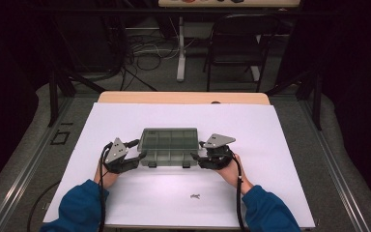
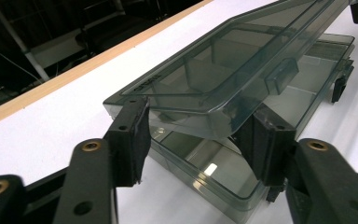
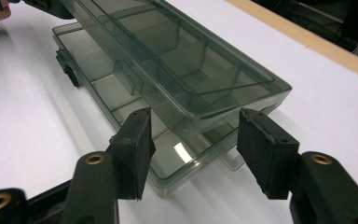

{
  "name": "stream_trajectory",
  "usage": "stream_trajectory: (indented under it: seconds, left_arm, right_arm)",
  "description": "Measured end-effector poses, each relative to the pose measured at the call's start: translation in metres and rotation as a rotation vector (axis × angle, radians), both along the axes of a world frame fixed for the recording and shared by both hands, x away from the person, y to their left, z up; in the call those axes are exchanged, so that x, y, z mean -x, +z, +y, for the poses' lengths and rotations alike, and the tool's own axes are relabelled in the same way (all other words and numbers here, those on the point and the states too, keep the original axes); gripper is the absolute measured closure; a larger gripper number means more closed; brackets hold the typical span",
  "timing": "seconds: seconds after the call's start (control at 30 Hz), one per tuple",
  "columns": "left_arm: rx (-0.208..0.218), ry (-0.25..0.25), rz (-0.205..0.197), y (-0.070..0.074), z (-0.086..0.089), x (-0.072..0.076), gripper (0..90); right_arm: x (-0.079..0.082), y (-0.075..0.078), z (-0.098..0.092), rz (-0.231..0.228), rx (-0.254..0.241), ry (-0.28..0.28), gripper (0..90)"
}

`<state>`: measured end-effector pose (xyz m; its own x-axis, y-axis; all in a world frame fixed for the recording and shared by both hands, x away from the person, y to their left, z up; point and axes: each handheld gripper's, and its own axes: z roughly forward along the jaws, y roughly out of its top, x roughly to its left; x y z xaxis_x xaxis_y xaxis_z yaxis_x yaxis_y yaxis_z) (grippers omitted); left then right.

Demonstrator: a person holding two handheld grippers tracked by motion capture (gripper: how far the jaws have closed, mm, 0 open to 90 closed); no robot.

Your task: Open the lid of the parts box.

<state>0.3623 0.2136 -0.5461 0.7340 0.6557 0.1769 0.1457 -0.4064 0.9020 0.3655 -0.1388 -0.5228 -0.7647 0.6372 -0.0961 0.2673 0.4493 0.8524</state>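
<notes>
Screw [image 1: 195, 196] on table: high view alone.

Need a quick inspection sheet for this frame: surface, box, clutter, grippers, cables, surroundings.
Surface: white sheet over a wooden table.
Job's things: smoky clear compartment box, lid partly raised; compartments look empty.
Clutter: one small dark item near the front edge, too small to identify.
Grippers: left gripper and right gripper each straddle an end of the lid; grip cannot be confirmed.
Cables: one black cable trails back along each forearm.
Surroundings: folding chair, loose floor cables, dark room.
</notes>
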Motion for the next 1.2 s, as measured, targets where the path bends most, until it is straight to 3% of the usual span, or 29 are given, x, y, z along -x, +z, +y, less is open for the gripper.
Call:
stream_trajectory:
  seconds: [0.17, 0.57, 1.2]
  left_arm:
    - [0.011, 0.008, -0.017, -0.001, 0.0, -0.001, 48.9]
    - [0.026, 0.004, 0.008, 0.003, 0.003, -0.006, 51.4]
    - [0.052, 0.018, 0.012, 0.011, 0.002, -0.016, 57.2]
  right_arm:
    - [0.001, 0.001, 0.0, -0.045, 0.032, -0.006, 42.1]
    - [0.001, 0.002, 0.007, -0.131, 0.071, -0.012, 50.6]
    - [-0.001, 0.007, 0.002, -0.173, 0.07, -0.01, 61.6]
